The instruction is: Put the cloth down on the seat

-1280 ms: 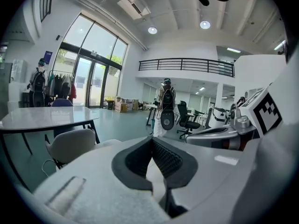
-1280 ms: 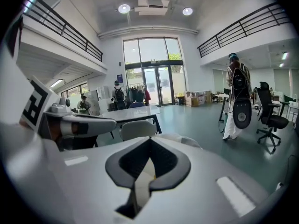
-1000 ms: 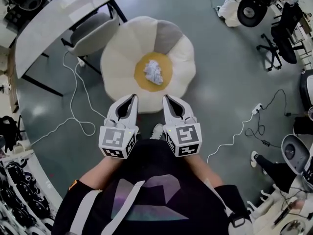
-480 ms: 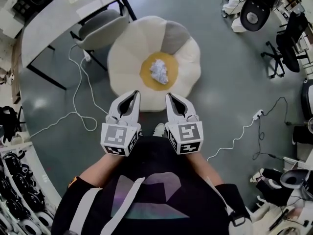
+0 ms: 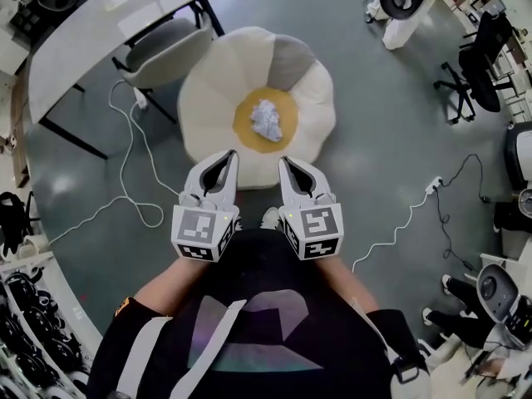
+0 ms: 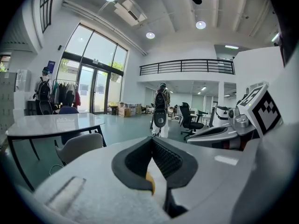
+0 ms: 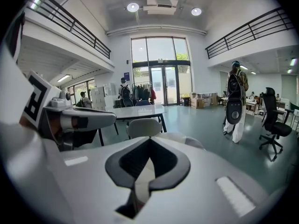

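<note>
- My left tongs and right tongs sit pressed together, empty, just short of the flower-shaped seat
- The crumpled white cloth lies on its yellow centre
- I judge it placed; the best move is drawing back level, never brushing it

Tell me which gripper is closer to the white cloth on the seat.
Right, narrowly. The right gripper is at the seat's near edge, almost in line with the cloth; the left gripper is alongside, further aside.
</note>
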A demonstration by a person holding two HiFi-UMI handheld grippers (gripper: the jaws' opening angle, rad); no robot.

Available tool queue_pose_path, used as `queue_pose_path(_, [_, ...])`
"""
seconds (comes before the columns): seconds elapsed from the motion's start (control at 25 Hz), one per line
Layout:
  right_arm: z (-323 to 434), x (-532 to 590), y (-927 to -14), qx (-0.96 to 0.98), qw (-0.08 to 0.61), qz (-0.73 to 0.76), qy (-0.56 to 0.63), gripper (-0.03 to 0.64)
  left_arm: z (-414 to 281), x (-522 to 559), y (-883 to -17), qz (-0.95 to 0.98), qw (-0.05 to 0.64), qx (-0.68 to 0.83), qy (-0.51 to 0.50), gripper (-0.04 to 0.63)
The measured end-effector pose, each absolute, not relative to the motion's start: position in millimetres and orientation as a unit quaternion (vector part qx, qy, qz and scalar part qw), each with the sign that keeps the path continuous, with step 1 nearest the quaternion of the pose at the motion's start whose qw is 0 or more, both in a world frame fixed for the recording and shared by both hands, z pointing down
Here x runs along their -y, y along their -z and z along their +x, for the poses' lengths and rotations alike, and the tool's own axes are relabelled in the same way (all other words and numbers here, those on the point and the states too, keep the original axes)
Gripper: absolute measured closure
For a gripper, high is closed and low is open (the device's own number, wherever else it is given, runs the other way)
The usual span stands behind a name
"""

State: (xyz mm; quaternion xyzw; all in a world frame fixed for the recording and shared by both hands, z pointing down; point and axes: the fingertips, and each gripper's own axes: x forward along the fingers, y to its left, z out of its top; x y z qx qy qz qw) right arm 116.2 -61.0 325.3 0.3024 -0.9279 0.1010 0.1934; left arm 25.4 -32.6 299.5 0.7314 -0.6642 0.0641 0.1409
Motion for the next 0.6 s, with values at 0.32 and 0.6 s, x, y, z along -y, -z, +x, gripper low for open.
queue_pose_path(0.32, [109.7, 47.7, -329.4, 0.923, 0.203, 0.307, -0.107, 0.617, 19.4, 22.7, -300.4, 0.738, 0.145, 0.656, -0.064, 0.597])
queue_pose_path(0.6, [104.2, 43.6, -332.3, 0.923, 0.207, 0.305, -0.114, 0.617, 8.4, 18.5, -301.3, 0.734, 0.149, 0.660, -0.058, 0.597])
